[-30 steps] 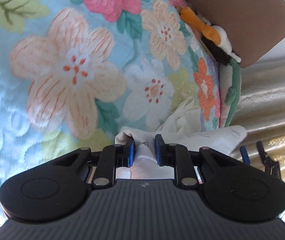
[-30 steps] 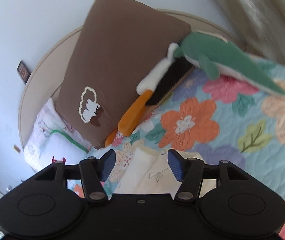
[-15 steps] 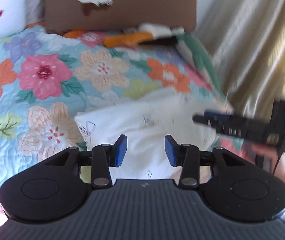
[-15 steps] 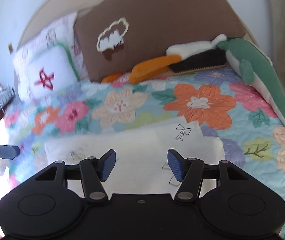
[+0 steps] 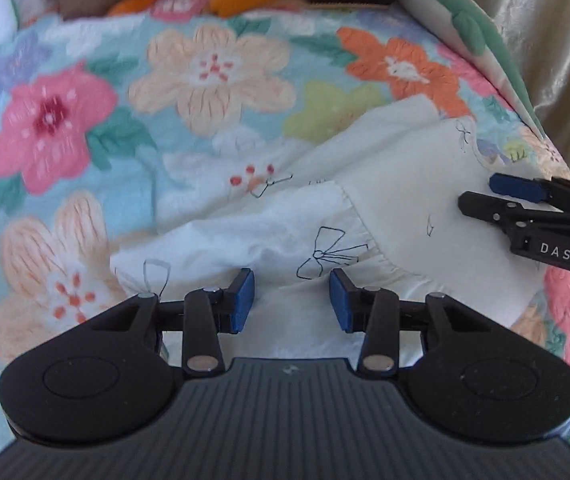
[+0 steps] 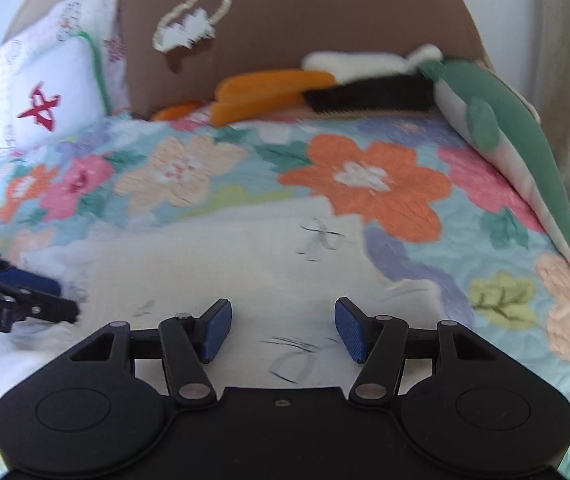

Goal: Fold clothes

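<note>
A white garment (image 5: 405, 208) printed with thin black bows lies folded on the floral quilt (image 5: 85, 120). A gathered, ruffled part of it sits nearest my left gripper (image 5: 291, 294). That gripper is open just above the near edge of the cloth, with nothing pinched between its blue pads. In the right wrist view the same garment (image 6: 205, 264) spreads out below my right gripper (image 6: 283, 324), which is open wide and holds nothing. Each gripper shows in the other's view: the right gripper (image 5: 485, 196) over the garment's right side, the left gripper (image 6: 45, 296) at its left side.
At the head of the bed lean a brown pillow (image 6: 325, 20) and a white pillow (image 6: 41, 92) with a red mark. An orange and black plush toy (image 6: 269, 92) and a long green plush (image 6: 517, 140) lie along the far right. A beige curtain (image 5: 545, 40) hangs beside the bed.
My left gripper let go of the white cloth, opened, and swung back over the garment's near edge. My right gripper rolled level and sank toward the garment.
</note>
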Demonstrator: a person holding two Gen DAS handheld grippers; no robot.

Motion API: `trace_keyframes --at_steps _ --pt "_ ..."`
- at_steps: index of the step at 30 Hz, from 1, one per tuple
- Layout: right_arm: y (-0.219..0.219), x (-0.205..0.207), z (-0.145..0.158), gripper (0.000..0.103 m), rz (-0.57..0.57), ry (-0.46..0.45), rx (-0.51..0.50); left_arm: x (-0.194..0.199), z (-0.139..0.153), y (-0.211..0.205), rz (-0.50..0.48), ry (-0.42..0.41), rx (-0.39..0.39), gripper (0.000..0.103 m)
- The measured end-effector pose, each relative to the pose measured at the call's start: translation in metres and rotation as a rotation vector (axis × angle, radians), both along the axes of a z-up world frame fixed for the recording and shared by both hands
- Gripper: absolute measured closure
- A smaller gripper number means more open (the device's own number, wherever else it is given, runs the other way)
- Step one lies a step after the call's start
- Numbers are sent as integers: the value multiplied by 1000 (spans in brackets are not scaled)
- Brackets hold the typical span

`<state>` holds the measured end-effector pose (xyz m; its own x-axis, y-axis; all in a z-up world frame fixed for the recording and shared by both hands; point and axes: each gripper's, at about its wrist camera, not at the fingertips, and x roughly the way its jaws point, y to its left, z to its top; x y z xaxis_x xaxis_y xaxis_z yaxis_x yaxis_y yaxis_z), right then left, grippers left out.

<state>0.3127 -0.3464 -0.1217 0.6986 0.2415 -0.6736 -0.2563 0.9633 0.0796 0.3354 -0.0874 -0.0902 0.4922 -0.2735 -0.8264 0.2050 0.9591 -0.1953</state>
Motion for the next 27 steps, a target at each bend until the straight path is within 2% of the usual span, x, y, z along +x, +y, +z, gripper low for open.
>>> trace_keyframes --at_steps 3,5,8,9,10,12,14,18,21,22,24,27 --pt "-8 4 -5 41 -11 30 17 0 -5 8 18 11 -39 62" --pt "-6 6 -3 41 -16 40 5 -2 -4 10 28 17 -36 62" --pt "2 -1 9 42 -46 23 -83 -14 7 3 -11 -33 41 61" --pt "5 -7 17 42 -46 4 -110 -22 12 -3 -33 -72 91 52" --pt "7 -14 26 42 -31 -19 -103 -31 16 -8 -52 -104 146 48" --pt "9 -26 38 42 11 -37 -66 -38 16 -13 -67 -99 187 45" --pt "12 -35 43 41 61 -8 -20 -39 12 -13 -62 -63 181 45" --pt "26 -30 15 41 104 84 -94 -36 3 -10 -49 -44 164 41" --pt "22 -25 7 41 92 101 -65 -34 2 -5 -22 -22 134 40" --pt "21 -27 12 41 85 94 -55 -35 5 -2 -13 -21 128 40" --pt "19 -42 34 41 107 -1 -22 -42 15 2 -13 -50 130 40" --pt "30 -72 66 37 258 -169 -53 -56 25 4 -85 -124 105 36"
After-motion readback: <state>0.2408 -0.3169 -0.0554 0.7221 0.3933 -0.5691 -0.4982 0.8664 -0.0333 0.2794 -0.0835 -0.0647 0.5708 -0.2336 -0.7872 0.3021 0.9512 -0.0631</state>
